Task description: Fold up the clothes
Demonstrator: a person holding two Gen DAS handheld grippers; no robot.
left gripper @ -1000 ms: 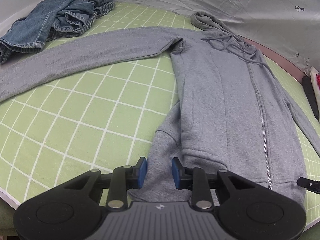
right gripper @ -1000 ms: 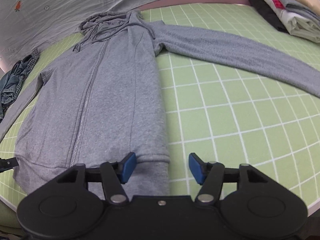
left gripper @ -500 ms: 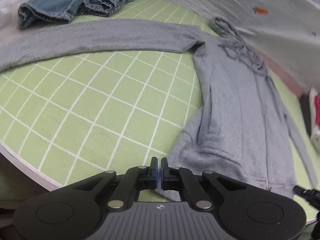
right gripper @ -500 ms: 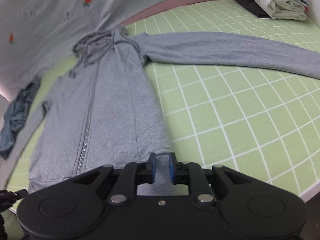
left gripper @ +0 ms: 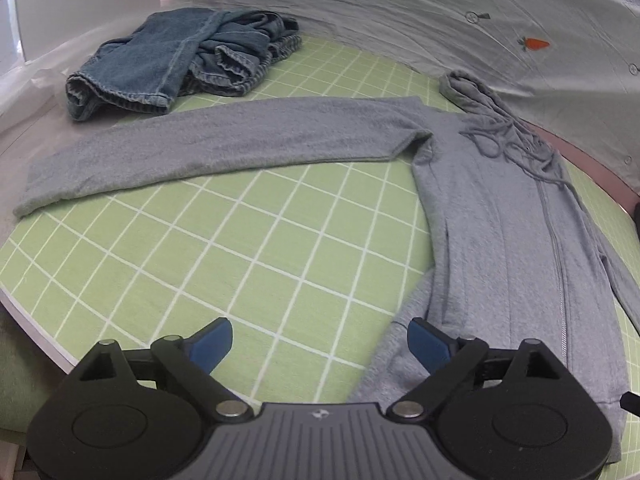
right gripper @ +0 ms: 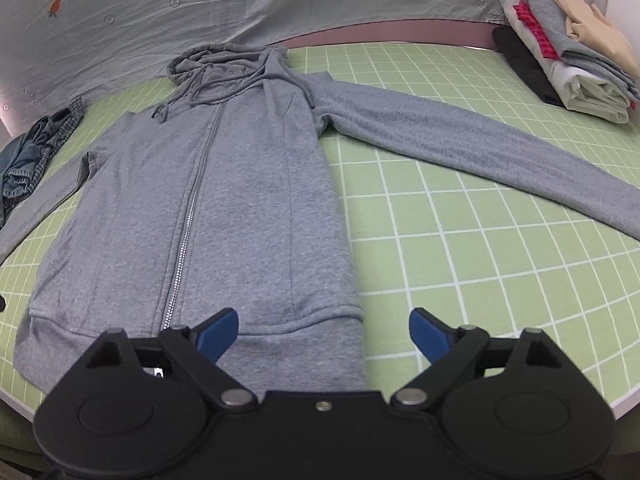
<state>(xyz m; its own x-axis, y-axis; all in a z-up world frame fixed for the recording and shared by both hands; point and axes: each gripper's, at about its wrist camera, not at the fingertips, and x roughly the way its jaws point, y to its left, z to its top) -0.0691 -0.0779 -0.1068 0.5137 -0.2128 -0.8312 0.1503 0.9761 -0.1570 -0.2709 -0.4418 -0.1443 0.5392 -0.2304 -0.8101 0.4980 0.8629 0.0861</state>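
While just opening, both tongs (left gripper: 319, 344) (right gripper: 324, 334) empty.

Soft, even light fills both views, leaving almost no shadows or glare on the green grid mat (left gripper: 256, 248). Fisheye distortion bows the grid lines outward and darkens corners at 10 and 2 o'clock. Focus is slightly soft throughout.
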